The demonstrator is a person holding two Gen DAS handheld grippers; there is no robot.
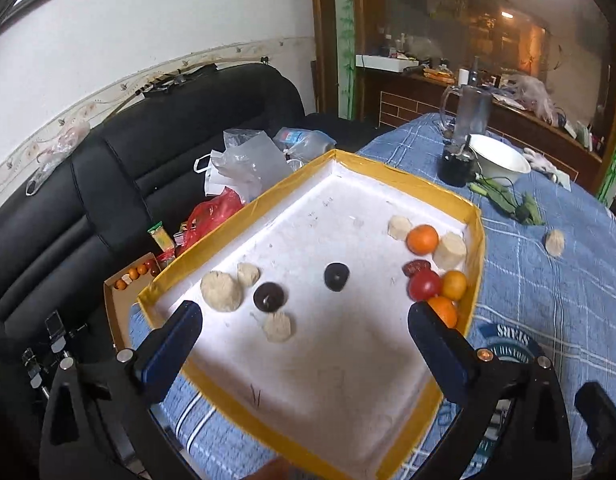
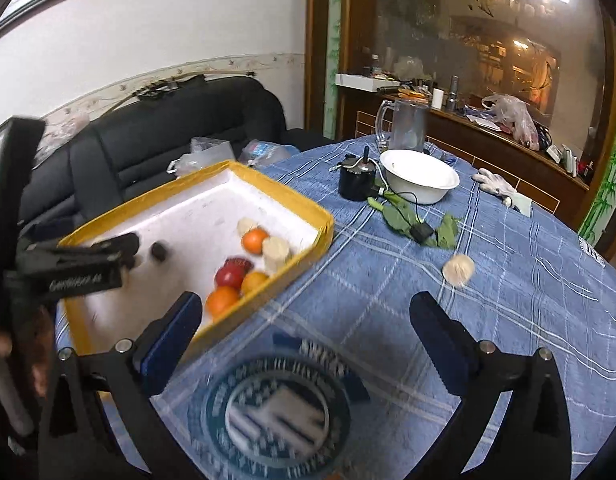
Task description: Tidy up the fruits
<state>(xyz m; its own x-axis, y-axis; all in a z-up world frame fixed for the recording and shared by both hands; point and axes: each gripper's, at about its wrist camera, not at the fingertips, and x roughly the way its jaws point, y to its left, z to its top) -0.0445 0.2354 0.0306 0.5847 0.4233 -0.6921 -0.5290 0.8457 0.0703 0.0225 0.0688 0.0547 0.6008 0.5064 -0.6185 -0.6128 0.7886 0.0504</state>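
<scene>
Both grippers [image 1: 303, 320] [image 2: 303, 312] gape; tray [image 1: 475, 240] holds oranges [image 1: 422, 239].

The tray [image 1: 243, 216] looks like matt white foam edged in glossy yellow tape; the tablecloth [image 2: 388, 280] is woven blue checked cloth; the bowl [image 2: 420, 180] is glossy white.

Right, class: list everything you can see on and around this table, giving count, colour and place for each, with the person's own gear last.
Tray: one, yellow rim, white floor, on table.
Oranges: three, orange, tray's right side.
Tomato: one, red, among the oranges.
Dark fruits: two, near-black, tray middle.
Pale pieces: six, beige; five in tray, one on cloth.
Bowl: one, white, far table.
Jug: one, clear, behind bowl.
Tablecloth: one, blue check.
Sofa: one, black, left.
Left gripper: open, over tray.
Right gripper: open, over cloth.
</scene>
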